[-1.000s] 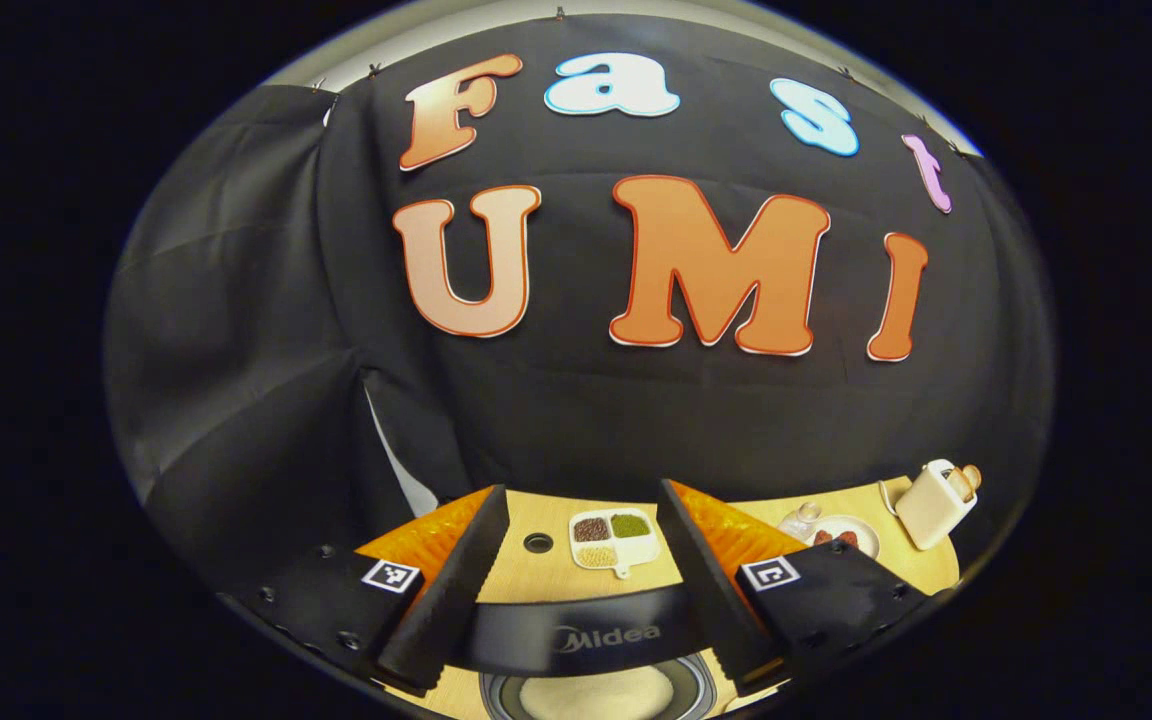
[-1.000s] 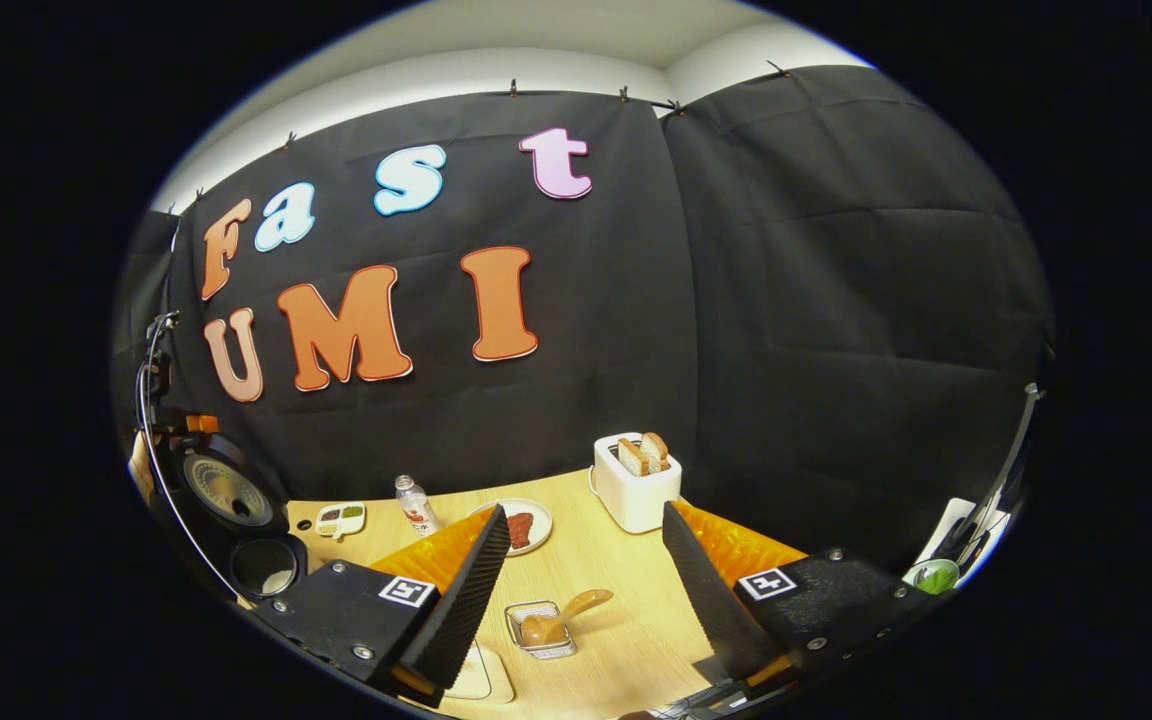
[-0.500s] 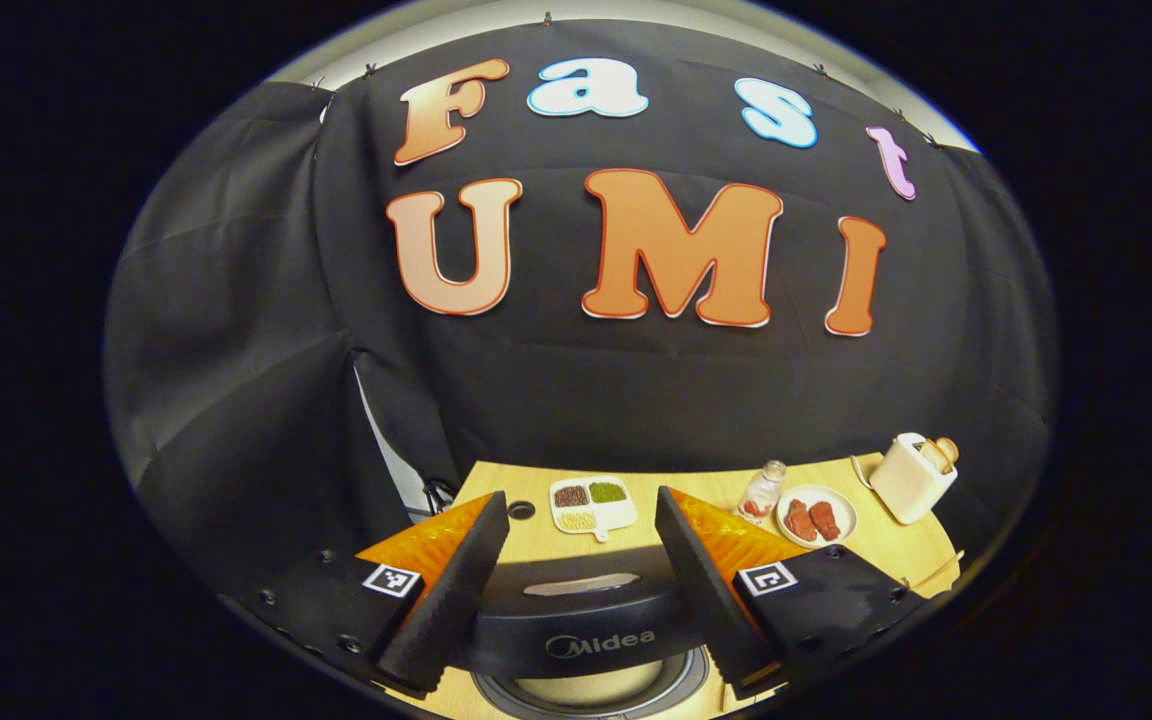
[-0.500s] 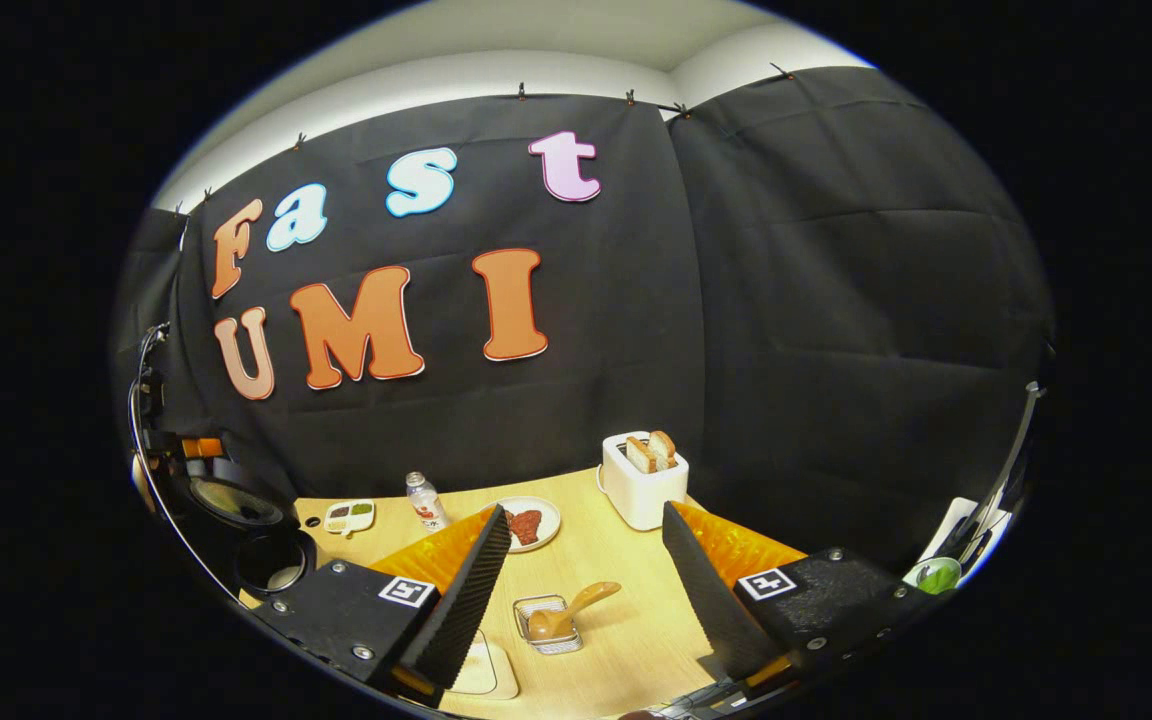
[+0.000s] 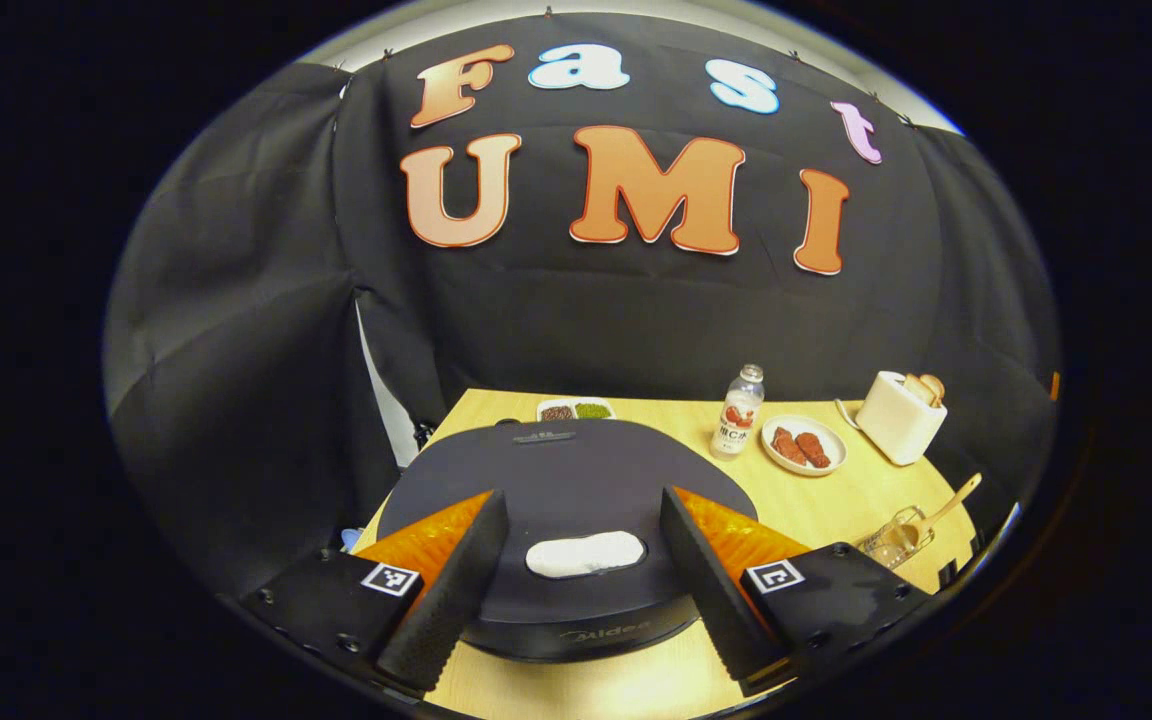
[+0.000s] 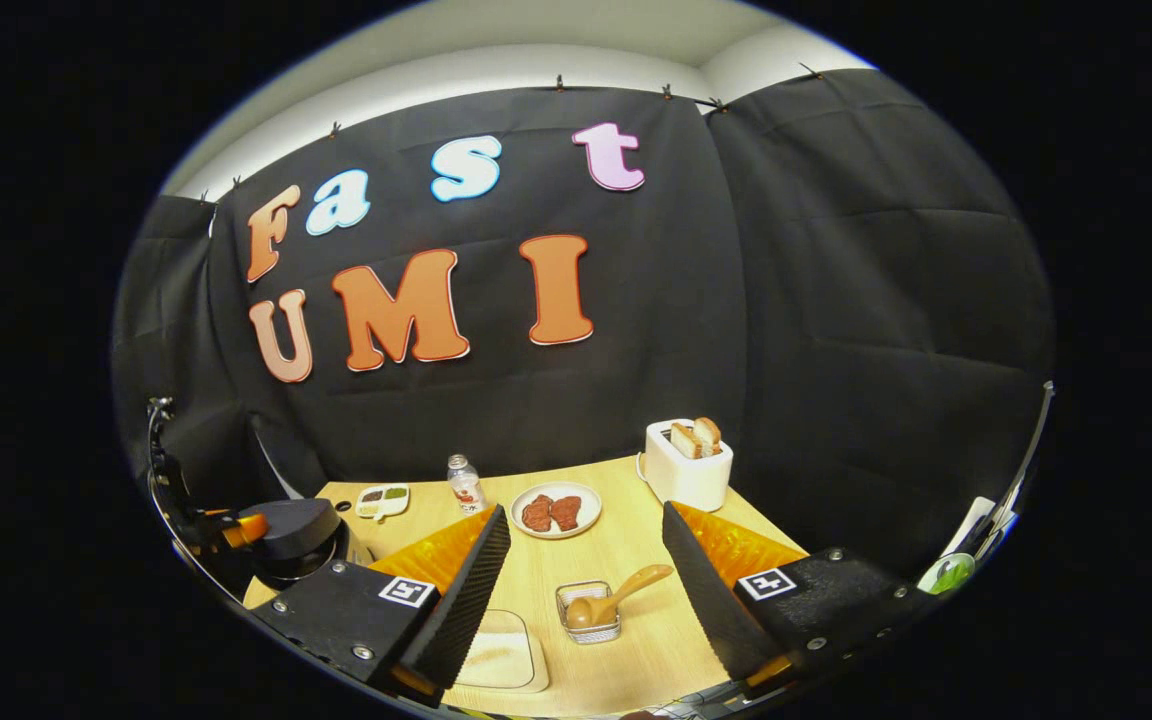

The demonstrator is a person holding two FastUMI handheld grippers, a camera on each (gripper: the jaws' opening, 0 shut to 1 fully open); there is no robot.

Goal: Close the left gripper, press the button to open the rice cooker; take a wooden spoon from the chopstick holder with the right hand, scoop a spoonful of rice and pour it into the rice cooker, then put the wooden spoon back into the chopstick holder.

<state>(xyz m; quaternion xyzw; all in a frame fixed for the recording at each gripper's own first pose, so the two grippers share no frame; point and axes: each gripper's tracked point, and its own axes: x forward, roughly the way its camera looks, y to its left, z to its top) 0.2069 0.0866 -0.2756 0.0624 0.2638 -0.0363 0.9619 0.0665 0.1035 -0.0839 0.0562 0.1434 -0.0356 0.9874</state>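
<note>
The black rice cooker (image 5: 576, 470) stands on the wooden table (image 5: 836, 500) with its lid down; a pale oval patch (image 5: 586, 553) sits on the lid's near part. My left gripper (image 5: 584, 498) is open above the lid, its fingers straddling that patch. In the right gripper view the cooker (image 6: 296, 530) is at the far left. My right gripper (image 6: 584, 512) is open over the table and holds nothing. Below it a wire chopstick holder (image 6: 591, 612) lies with the wooden spoon (image 6: 626, 590) in it. A cream rice tray (image 6: 496, 655) is partly hidden by one finger.
A divided dish of beans (image 5: 576, 410), a small bottle (image 5: 733, 412), a plate of meat (image 5: 804, 445) and a white toaster (image 5: 898, 415) with bread line the table's back. The holder with the spoon (image 5: 896, 540) is near the right edge.
The cooker's lid has come down from open to shut, hiding the pot with rice. The left gripper view has tipped down onto the lid. The right gripper shifted slightly.
</note>
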